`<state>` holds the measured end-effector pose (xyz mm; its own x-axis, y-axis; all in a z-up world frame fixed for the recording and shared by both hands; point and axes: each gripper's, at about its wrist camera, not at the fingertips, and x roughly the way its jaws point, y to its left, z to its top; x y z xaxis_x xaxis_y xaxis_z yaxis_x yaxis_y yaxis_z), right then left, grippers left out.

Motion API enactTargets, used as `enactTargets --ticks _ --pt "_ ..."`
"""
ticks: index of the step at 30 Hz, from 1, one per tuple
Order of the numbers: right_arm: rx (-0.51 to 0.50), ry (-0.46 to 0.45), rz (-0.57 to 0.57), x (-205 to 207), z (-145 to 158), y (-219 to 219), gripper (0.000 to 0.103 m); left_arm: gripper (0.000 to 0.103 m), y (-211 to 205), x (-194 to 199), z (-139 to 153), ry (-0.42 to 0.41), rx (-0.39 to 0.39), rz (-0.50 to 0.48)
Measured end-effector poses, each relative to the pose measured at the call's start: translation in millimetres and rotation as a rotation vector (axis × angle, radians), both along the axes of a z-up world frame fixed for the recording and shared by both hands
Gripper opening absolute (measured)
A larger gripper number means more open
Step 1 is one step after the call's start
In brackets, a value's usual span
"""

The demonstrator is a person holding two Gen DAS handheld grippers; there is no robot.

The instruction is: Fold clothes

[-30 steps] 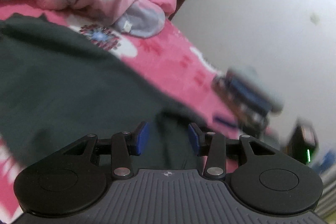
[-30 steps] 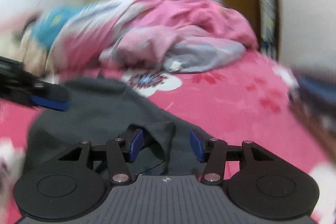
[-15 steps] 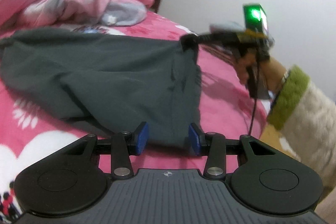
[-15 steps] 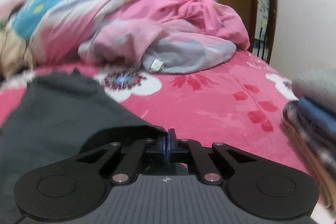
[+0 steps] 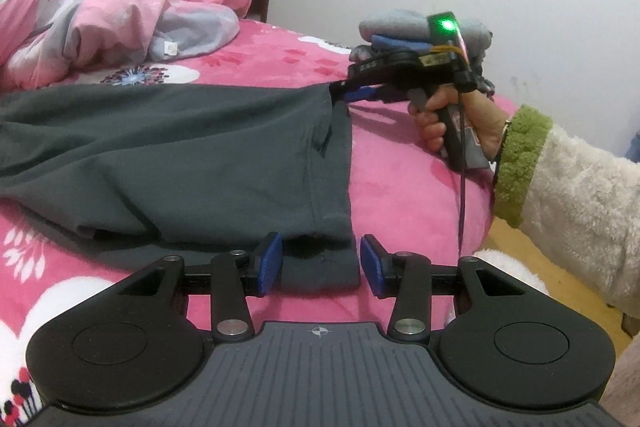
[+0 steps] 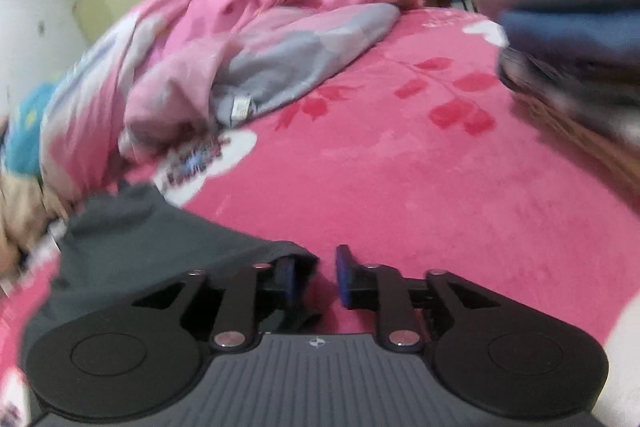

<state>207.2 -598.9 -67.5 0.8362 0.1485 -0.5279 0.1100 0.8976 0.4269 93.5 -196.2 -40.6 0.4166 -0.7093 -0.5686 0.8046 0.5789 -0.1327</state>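
The dark grey garment (image 5: 192, 155) lies spread on the pink flowered bed (image 5: 400, 163), its near corner between your left gripper (image 5: 320, 263)'s parted fingers. Your right gripper (image 6: 314, 275) sits at the far corner, fingers apart, cloth against the left one only. Folded clothes (image 5: 404, 27) are stacked behind.
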Motion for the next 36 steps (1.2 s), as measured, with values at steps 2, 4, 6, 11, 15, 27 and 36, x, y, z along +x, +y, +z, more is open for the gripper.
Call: enactTargets --ticks 2,4,6,11,15,27,36 --pt "0.042 -0.012 -0.034 -7 0 -10 0.049 0.043 -1 2 1 -0.01 -0.003 0.002" --pt "0.043 -0.011 -0.062 -16 3 -16 0.055 0.043 -5 6 2 -0.035 -0.001 0.002" --pt "0.048 -0.011 -0.107 -27 5 -22 0.055 0.043 -13 9 1 -0.069 0.014 -0.005" --pt "0.121 -0.08 -0.156 -53 19 -28 0.055 0.044 -37 13 -9 -0.14 0.099 -0.057" --pt "0.137 -0.108 -0.112 -58 28 -15 0.055 0.026 -41 14 -14 -0.134 0.111 -0.073" --pt "0.145 -0.109 -0.051 -59 35 16 0.055 0.0 -27 16 -15 0.036 0.022 -0.025" --pt "-0.053 -0.029 0.072 -24 24 66 0.054 0.013 -16 18 -19 0.189 -0.061 0.015"
